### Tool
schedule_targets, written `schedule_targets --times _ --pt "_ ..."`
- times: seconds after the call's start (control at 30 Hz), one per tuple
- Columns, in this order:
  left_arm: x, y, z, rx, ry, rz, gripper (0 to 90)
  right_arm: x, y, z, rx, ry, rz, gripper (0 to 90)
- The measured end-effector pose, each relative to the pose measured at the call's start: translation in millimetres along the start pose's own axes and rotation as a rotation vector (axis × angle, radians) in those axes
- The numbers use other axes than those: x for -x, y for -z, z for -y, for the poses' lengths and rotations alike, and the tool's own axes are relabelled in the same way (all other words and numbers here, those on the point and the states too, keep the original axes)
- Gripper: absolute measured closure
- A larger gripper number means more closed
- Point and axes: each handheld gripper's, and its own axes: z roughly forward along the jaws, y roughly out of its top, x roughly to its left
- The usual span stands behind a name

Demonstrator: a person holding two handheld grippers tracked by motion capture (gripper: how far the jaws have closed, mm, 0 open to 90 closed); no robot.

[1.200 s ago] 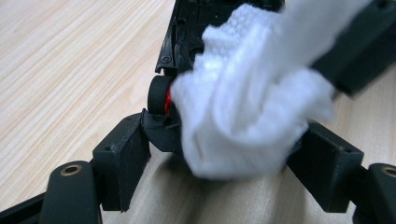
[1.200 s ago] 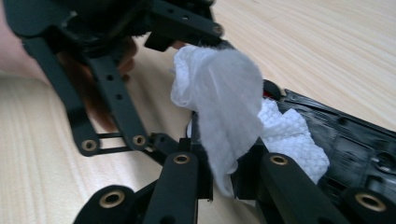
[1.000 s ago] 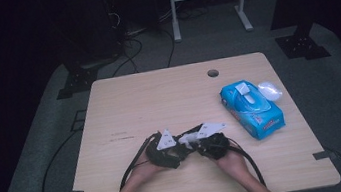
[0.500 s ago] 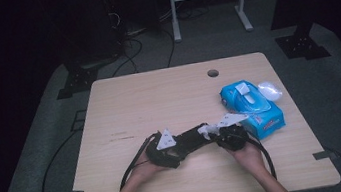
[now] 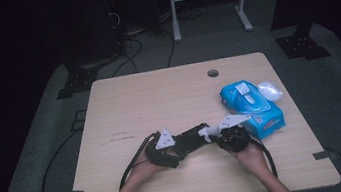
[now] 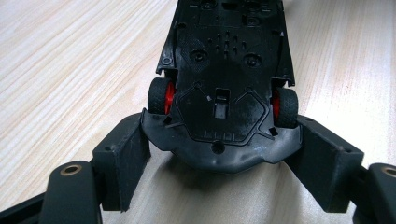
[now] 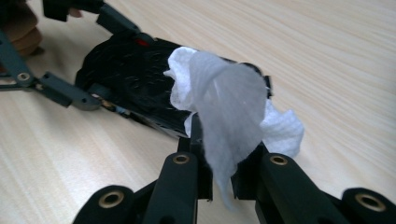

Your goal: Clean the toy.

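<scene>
A black toy car [image 5: 192, 137] with red wheel hubs lies underside up near the table's front middle. My left gripper [image 5: 180, 148] is shut on its end. In the left gripper view both jaws press the sides of the bumper on the car [image 6: 224, 88], with the left gripper [image 6: 223, 142] low over the wood. My right gripper [image 5: 216, 137] sits at the car's other end, shut on a white wipe [image 5: 207, 132]. In the right gripper view the wipe [image 7: 229, 102] sticks up from the right gripper [image 7: 219, 156] and hangs over the car [image 7: 126, 74].
A blue pack of wipes [image 5: 253, 109] lies just right of my right hand, with a crumpled white piece [image 5: 270, 90] beside it. The wooden table [image 5: 158, 97] has a cable hole [image 5: 213, 73] at the back. Cables trail off the front left.
My right gripper has shifted to the right, toward the blue pack, and now sits at the car's right end. The left gripper and the car have barely moved.
</scene>
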Motion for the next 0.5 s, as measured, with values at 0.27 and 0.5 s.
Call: schedule_targets --times 0.27,0.5 --pt "-4.7 3.5 1.7 0.014 0.065 0.070 22.7 2.9 0.2 3.0 -0.008 -0.016 -0.033 80.8" --pt "-9.1 4.8 4.2 0.014 0.129 0.111 19.9 1.7 1.4 5.8 -0.014 -0.014 -0.047 80.9"
